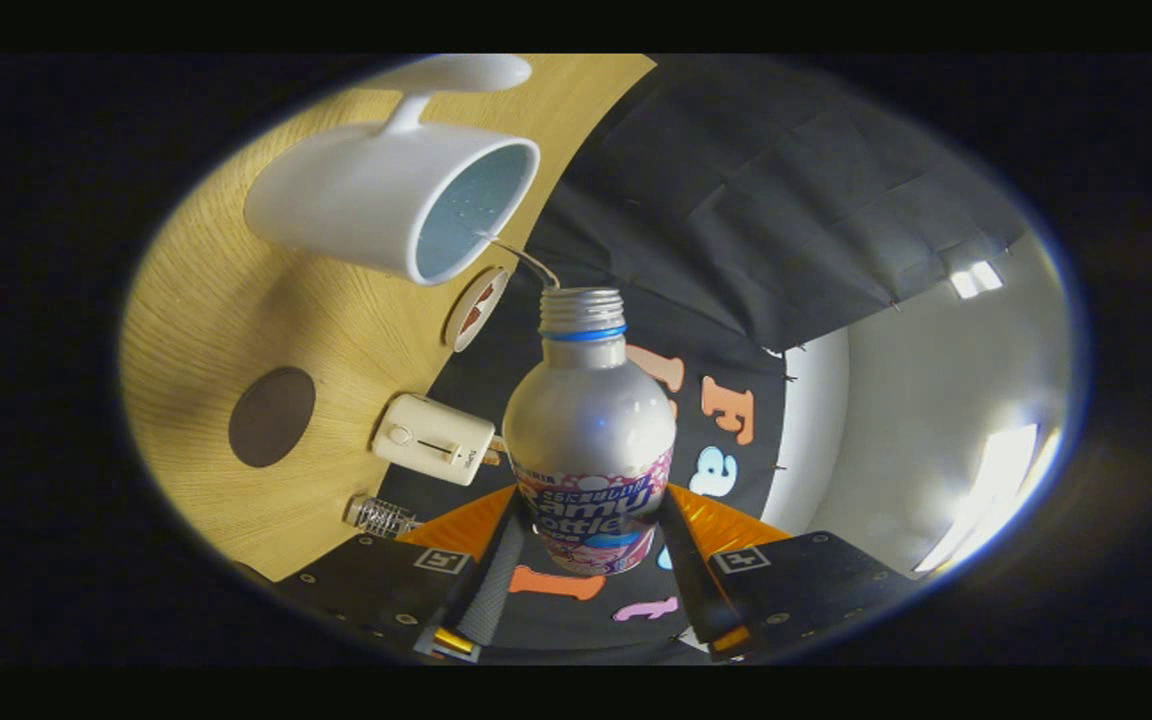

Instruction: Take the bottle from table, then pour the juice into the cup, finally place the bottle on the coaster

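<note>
Gripper [591, 545]: I hold the jaws clamped on the silver bottle [591, 440].
Stream: thin, from the bottle's mouth into the white cup [386, 200] beyond.
Coaster [272, 416]: dark, on the table [206, 320].

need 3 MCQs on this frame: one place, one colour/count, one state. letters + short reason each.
1. Where is the dark round coaster?
A. on the wooden table, beyond the white box
B. under the cup
C. between the fingers

2. What colour is the ring below the bottle neck?
A. red
B. blue
C. green

3. What is the gripper doing?
A. open, empty
B. shut on the cup
C. shut on the bottle, pouring

Key: 1 A, it lies bare on the wood; 2 B, a blue band under the threads; 3 C, both fingers clamp the bottle and a thin stream reaches the white cup.
</note>
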### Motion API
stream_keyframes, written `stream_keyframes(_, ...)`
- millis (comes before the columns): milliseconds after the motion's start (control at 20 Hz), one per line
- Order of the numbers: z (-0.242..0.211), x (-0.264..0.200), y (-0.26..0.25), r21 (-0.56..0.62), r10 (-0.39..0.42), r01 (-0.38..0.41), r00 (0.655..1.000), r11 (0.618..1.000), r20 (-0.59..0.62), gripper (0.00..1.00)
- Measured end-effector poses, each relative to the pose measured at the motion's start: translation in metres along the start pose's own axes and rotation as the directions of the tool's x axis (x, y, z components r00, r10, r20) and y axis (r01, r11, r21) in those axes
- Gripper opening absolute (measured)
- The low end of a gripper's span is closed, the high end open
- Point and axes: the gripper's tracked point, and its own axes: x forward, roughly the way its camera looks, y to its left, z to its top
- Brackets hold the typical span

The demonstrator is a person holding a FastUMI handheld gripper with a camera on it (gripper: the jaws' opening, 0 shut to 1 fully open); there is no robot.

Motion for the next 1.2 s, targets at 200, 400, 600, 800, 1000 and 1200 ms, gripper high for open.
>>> stream_keyframes(200, 0.002, 0.001, -0.004, -0.003, -0.011, 0.011, 1.000, 1.000, 0.002, 0.73)
stream_keyframes(400, 0.002, 0.000, 0.002, -0.007, 0.009, -0.009, 1.000, 1.000, 0.015, 0.73)
stream_keyframes(600, 0.010, -0.007, 0.007, 0.014, 0.038, -0.038, 0.999, 0.999, 0.024, 0.73)
stream_keyframes(800, 0.013, -0.009, 0.027, 0.088, 0.107, -0.109, 0.994, 0.990, 0.030, 0.73)
stream_keyframes(1000, 0.017, -0.014, 0.040, 0.221, 0.159, -0.162, 0.987, 0.962, 0.030, 0.73)
stream_keyframes(1200, 0.013, -0.020, 0.037, 0.384, 0.141, -0.125, 0.990, 0.915, -0.013, 0.73)
